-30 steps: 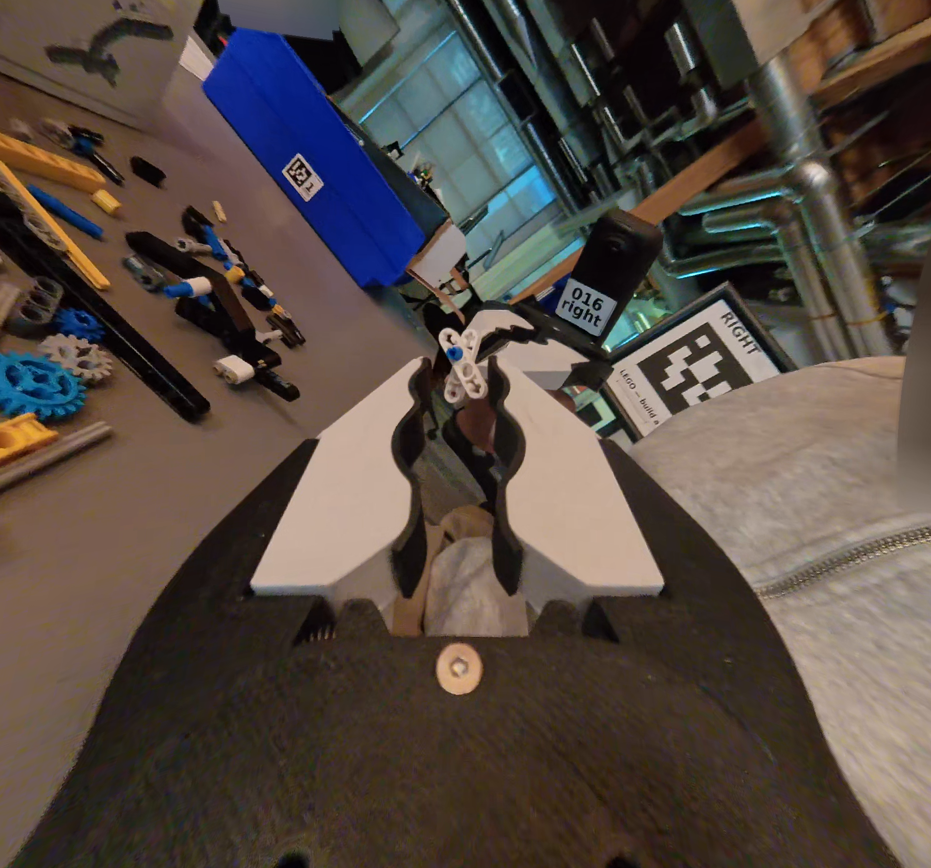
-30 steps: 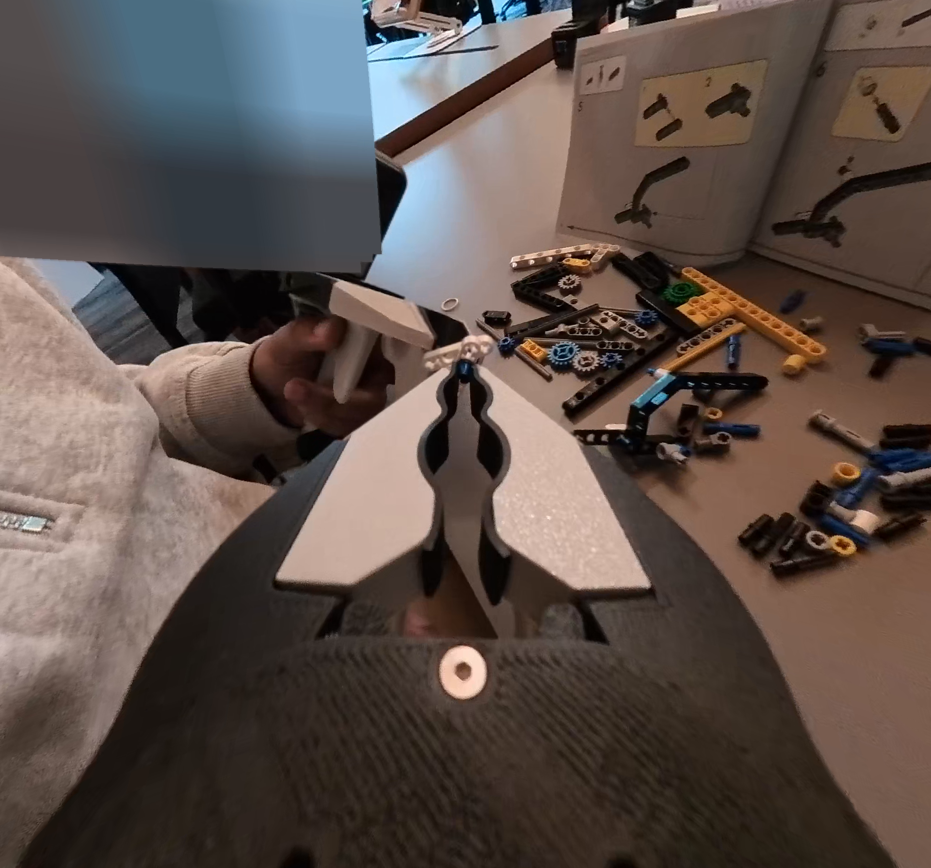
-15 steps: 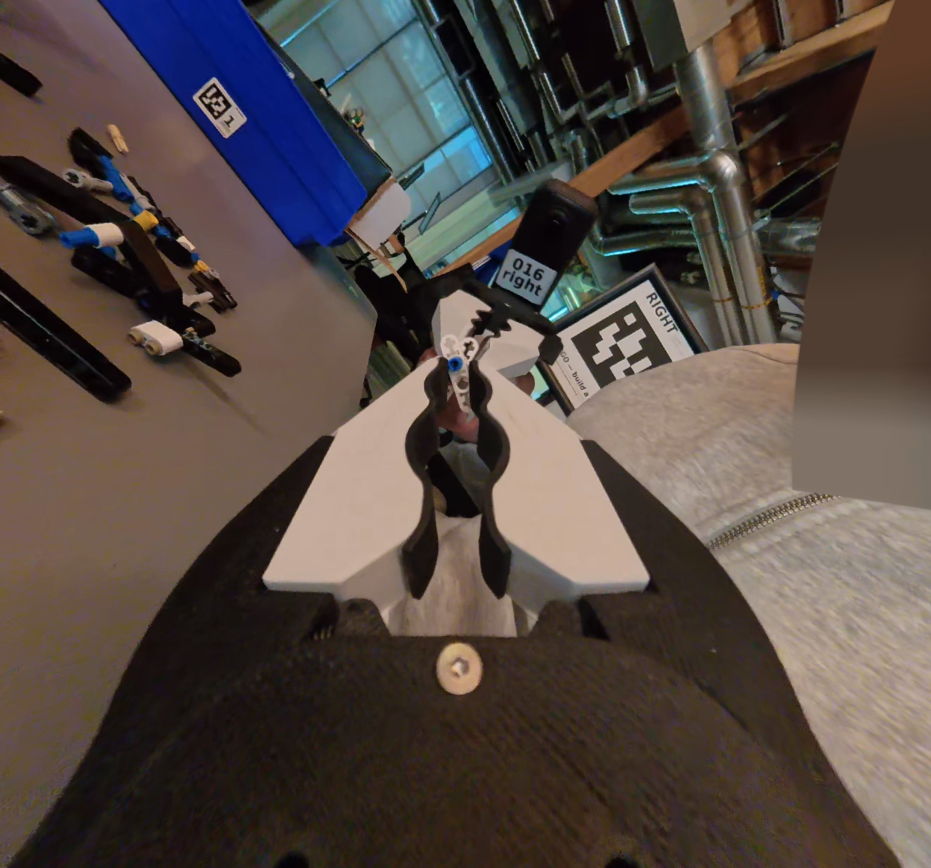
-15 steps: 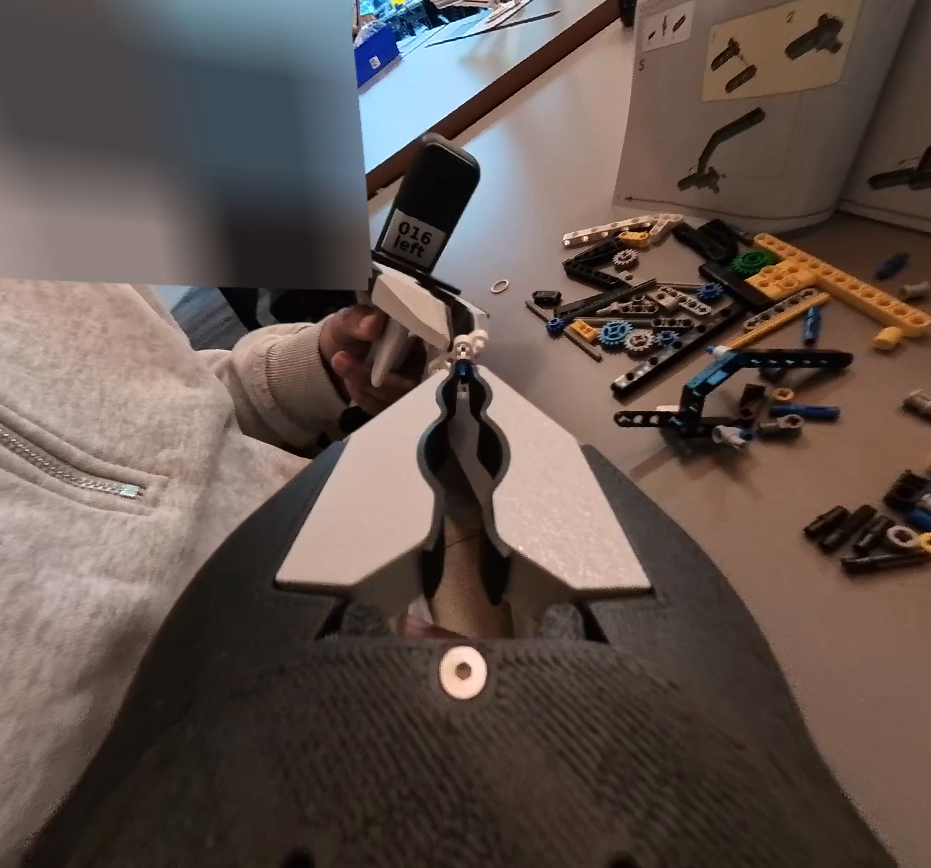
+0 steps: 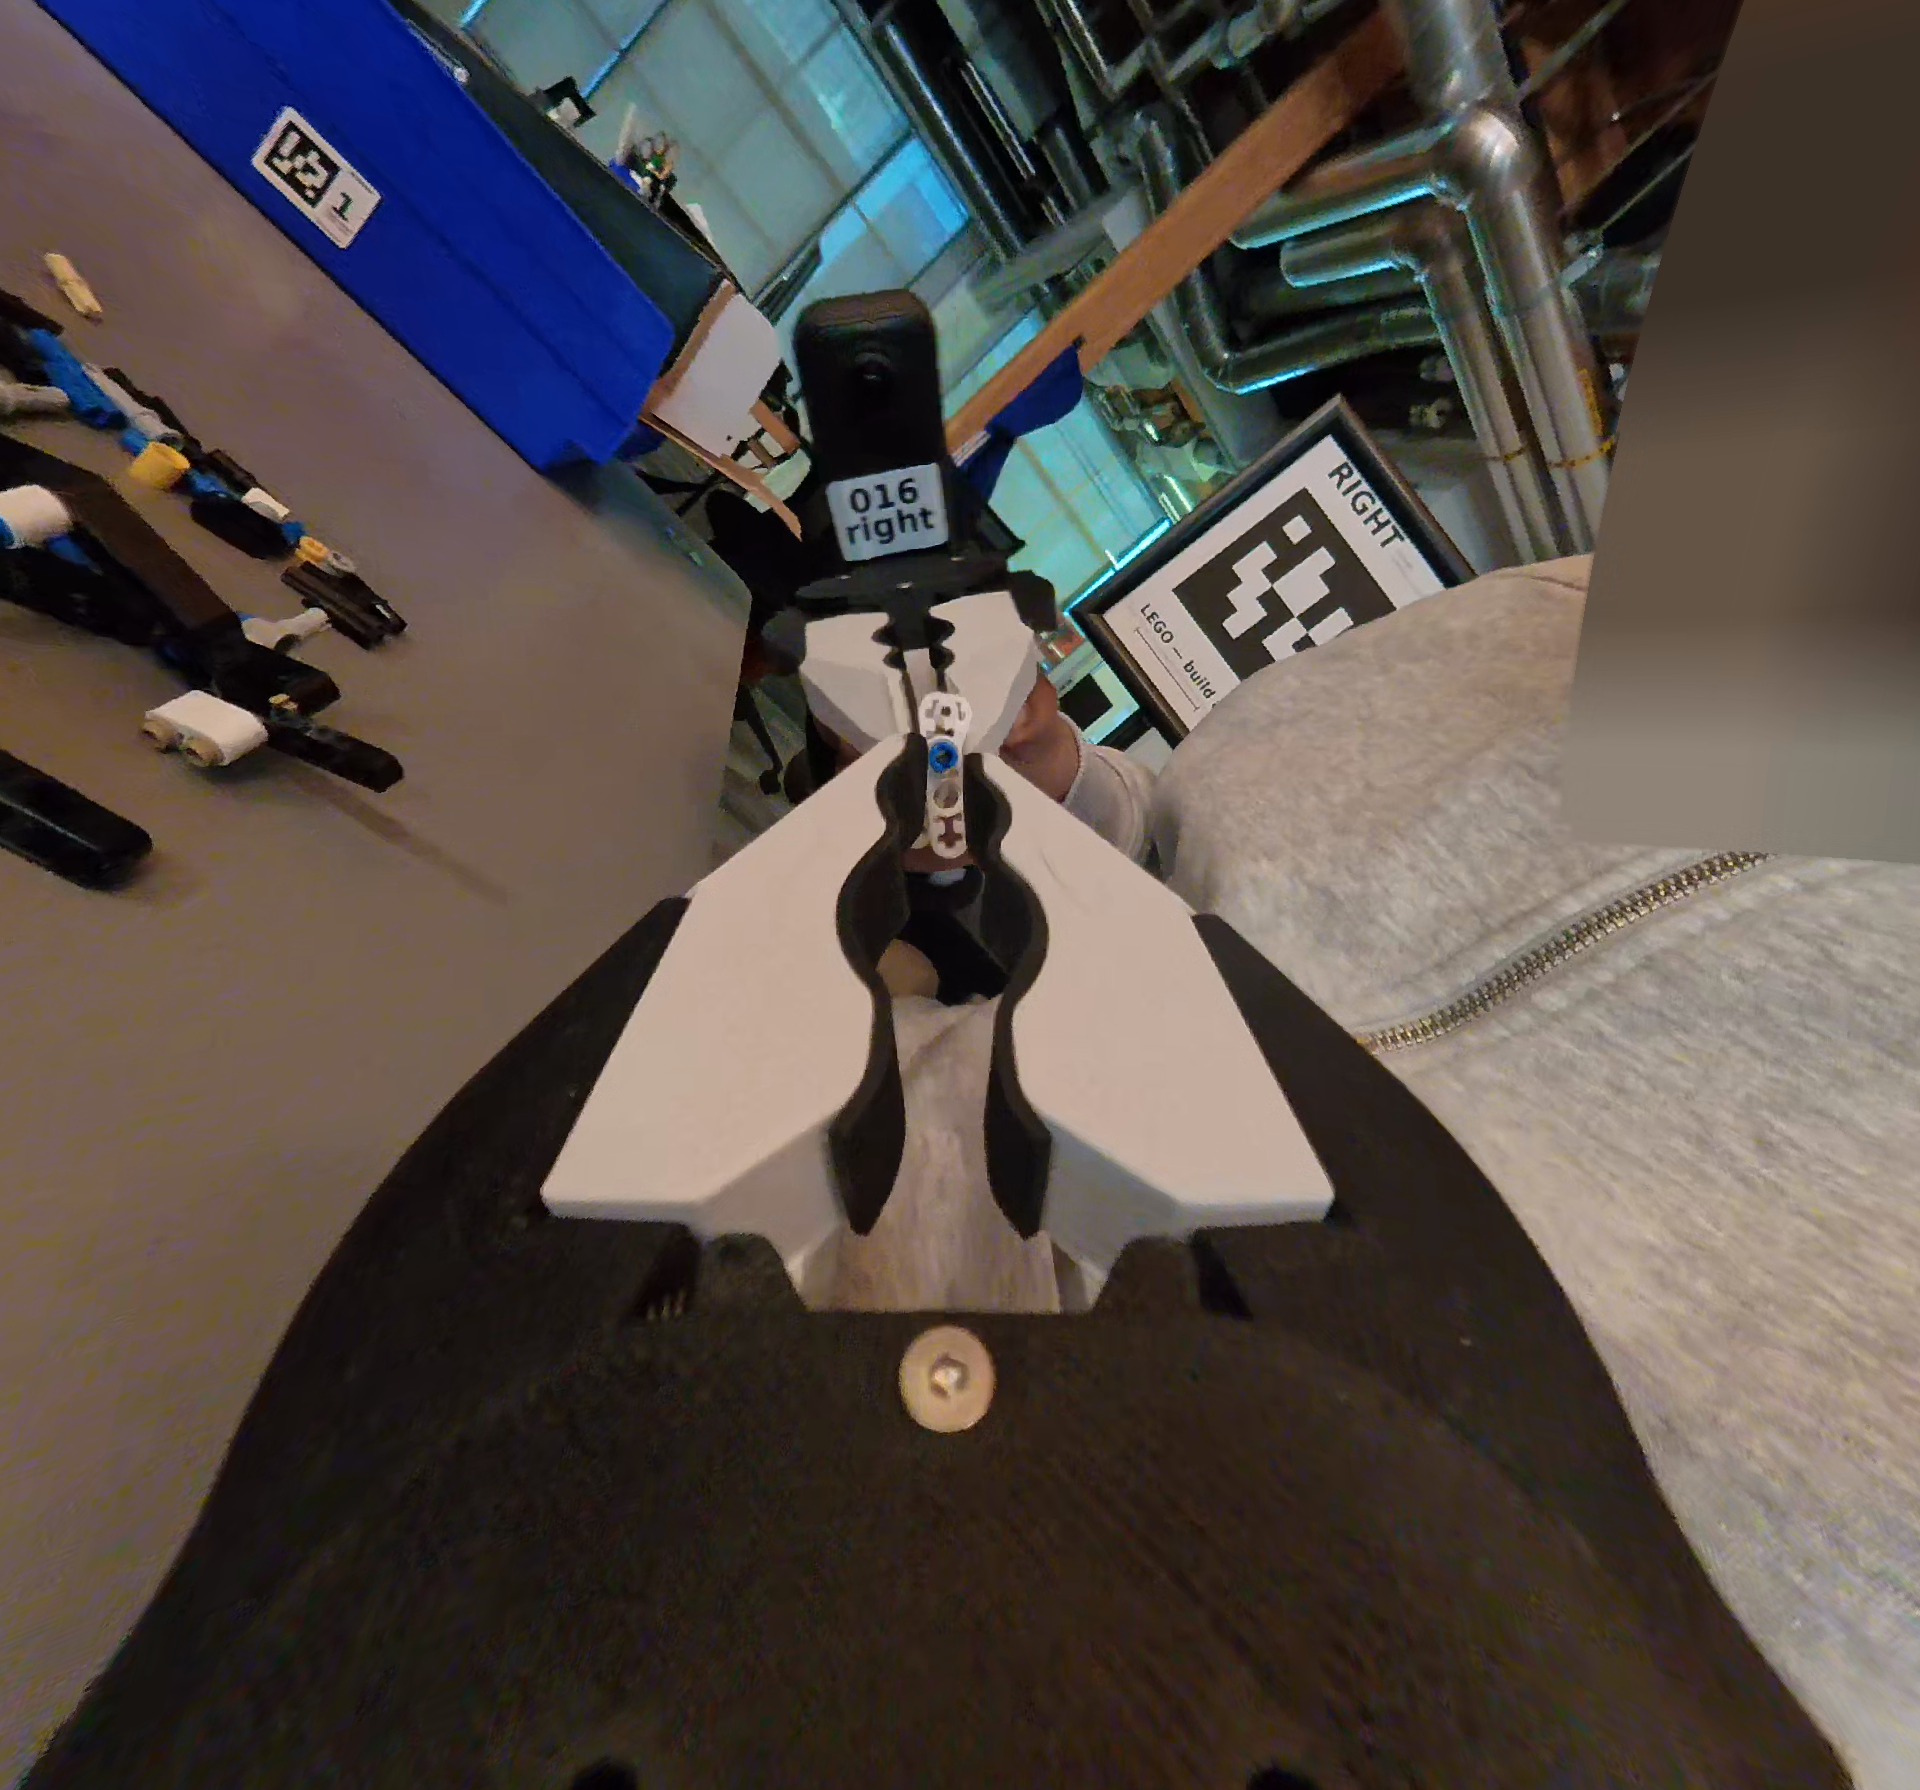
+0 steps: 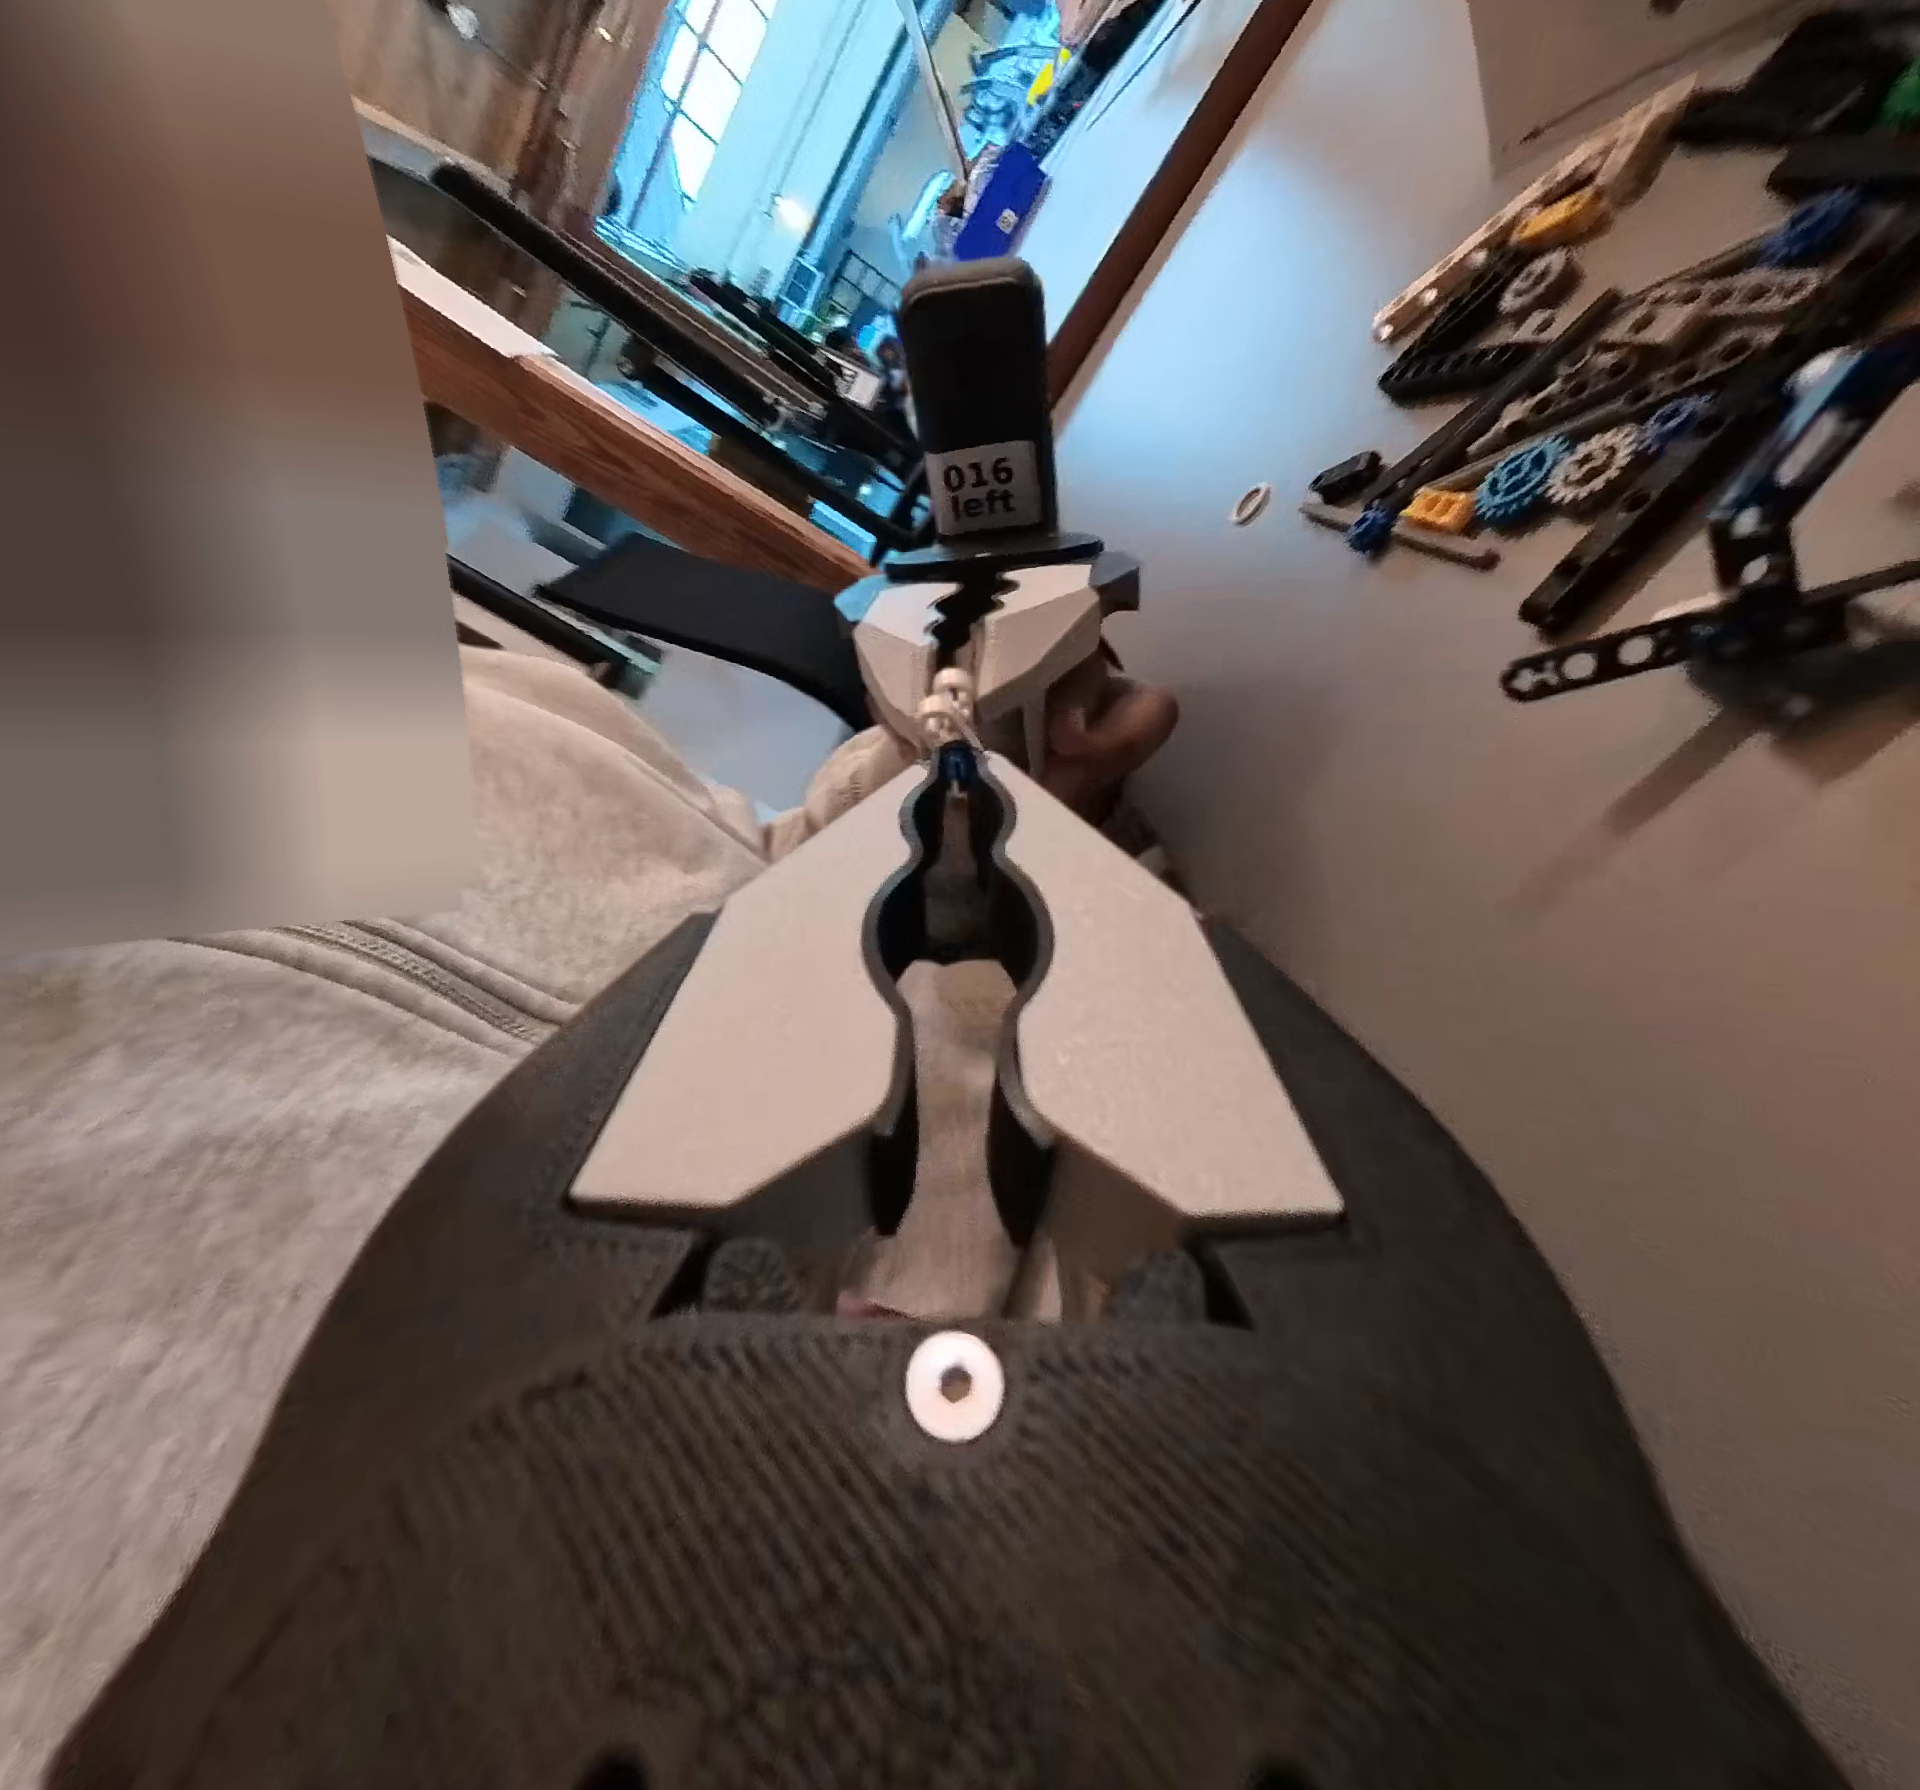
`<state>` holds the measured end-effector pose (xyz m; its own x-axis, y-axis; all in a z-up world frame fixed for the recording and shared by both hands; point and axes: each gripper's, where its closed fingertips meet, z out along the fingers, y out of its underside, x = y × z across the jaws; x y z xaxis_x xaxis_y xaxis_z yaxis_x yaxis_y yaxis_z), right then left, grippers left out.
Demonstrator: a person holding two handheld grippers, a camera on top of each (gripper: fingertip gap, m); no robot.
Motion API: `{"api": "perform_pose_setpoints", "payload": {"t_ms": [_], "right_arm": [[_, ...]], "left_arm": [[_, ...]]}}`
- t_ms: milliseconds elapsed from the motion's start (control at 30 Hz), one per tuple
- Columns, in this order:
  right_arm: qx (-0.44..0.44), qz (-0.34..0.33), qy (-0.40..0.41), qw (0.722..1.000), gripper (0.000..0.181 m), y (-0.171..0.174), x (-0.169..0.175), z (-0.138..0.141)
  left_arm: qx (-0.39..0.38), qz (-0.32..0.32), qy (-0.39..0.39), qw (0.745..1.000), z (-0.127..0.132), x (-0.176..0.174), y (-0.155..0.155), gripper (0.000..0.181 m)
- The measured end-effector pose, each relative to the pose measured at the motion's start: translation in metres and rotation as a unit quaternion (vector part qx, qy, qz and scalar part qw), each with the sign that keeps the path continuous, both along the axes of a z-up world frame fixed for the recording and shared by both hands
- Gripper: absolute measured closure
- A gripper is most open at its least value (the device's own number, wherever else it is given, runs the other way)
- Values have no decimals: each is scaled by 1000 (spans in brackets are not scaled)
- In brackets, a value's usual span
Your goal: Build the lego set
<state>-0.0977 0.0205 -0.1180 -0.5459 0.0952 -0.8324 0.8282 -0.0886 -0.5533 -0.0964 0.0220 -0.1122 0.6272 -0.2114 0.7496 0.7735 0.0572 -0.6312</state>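
Left wrist view: blue bin (image 5: 343, 130) behind scattered lego pcs (image 5: 208, 639).

— What sort of place is this?
— A workshop or lab in an industrial building. Bare metal pipes (image 5: 1475, 130) and ducts run overhead at one o'clock, beside timber beams (image 5: 1195, 213).
— Anything else?
— Tall factory windows (image 6: 717, 67) at eleven o'clock, a blue bin (image 5: 343, 140), long worktops (image 6: 665, 462).

Dim indoor light; bluish daylight enters through windows (image 5: 727, 78) behind. Fisheye bending curves the edges. The right wrist view is motion-blurred, especially the parts (image 6: 1621, 452); table (image 5: 312, 961) shadows are soft.
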Motion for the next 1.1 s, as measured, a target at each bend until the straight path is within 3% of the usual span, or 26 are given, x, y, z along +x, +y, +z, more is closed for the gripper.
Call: {"api": "perform_pose_setpoints", "payload": {"t_ms": [167, 433, 633, 833, 933, 1100], "right_arm": [[-30, 40, -72, 996, 180, 1, 12, -5], [0, 107, -119, 987, 180, 2, 38, -14], [-46, 94, -153, 983, 179, 3, 32, -12], [-20, 27, -14, 999, 177, 4, 9, 2], [38, -20, 78, 996, 159, 4, -2, 1], [91, -52, 162, 981, 170, 0, -6, 2]], "left_arm": [[-18, -40, 17, 999, -5, 13, 2, 177], [-51, -97, 65, 992, -14, 37, 4, 177], [-45, -75, 66, 994, -12, 30, 5, 177], [12, -21, -10, 1000, 2, 7, 4, 178], [27, -11, -42, 999, 3, 1, 4, 178], [50, 3, -76, 996, 6, -6, 2, 178]]}}
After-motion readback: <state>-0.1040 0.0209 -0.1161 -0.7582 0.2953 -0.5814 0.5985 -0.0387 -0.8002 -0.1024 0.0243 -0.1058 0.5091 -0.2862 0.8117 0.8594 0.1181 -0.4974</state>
